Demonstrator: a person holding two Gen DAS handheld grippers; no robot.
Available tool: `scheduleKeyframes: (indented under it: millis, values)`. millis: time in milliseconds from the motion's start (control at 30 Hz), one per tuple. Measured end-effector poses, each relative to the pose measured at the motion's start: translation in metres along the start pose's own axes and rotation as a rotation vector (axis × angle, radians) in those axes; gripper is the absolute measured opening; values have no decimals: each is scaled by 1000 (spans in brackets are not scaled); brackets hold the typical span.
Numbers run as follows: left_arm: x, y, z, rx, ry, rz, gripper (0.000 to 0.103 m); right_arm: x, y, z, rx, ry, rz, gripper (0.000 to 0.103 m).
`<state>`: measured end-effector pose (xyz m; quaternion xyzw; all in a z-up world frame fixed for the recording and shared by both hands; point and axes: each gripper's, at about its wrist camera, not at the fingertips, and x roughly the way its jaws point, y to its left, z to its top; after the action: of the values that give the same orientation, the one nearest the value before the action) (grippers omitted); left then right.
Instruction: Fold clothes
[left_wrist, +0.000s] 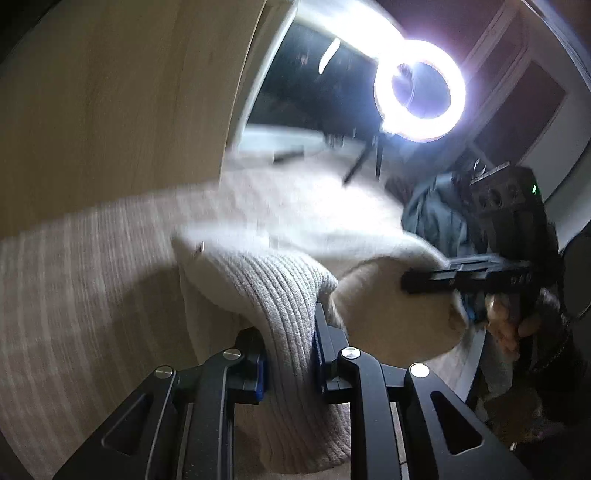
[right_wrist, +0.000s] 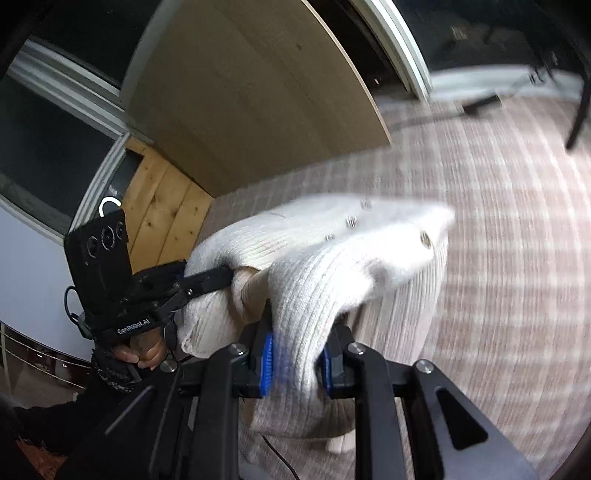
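A cream ribbed knit cardigan (left_wrist: 273, 280) with small metal buttons hangs in the air between both grippers, above a striped carpet. My left gripper (left_wrist: 288, 354) is shut on a ribbed edge of it. My right gripper (right_wrist: 297, 360) is shut on another ribbed fold of the cardigan (right_wrist: 321, 280). In the left wrist view the right gripper (left_wrist: 424, 280) shows at the right, its fingers in the fabric. In the right wrist view the left gripper (right_wrist: 218, 277) shows at the left, also in the fabric. The picture is blurred by motion.
A pale wooden tabletop (left_wrist: 122, 103) stands tilted at the left, also in the right wrist view (right_wrist: 251, 85). A bright ring light (left_wrist: 419, 90) on a stand is behind. A dark garment (left_wrist: 436, 214) lies at the right. Striped carpet (right_wrist: 498, 229) covers the floor.
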<state>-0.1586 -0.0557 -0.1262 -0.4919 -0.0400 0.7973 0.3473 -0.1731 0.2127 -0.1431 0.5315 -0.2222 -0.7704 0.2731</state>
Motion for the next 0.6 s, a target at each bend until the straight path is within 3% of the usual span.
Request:
scheduleKeyframes:
  millis: [67,133,200,267,400,467,600]
  values:
    - [16,5,-35,1,114,30,27,17,-16,-30,62,88,-42,28]
    - [33,12,-72,-21,245,78,27,37,-34,-62,95,231,-147,32]
    - [26,26,-95,-96,267,59,27,35,-33,-65,81,246,-192,32]
    - [6,42,-104,-172,219,40,27,26,-25,-56,49,208,-212,32]
    - [-15,69,-99,-249,104,94,27,7,-8,-38,-17,131,-253,33]
    - [-5,71,-92,-221,107,127,27,12,14,-18,-75,111,-249,38]
    - [12,65,-90,-216,125,75,27,60,63,7,-183,172,-227,44]
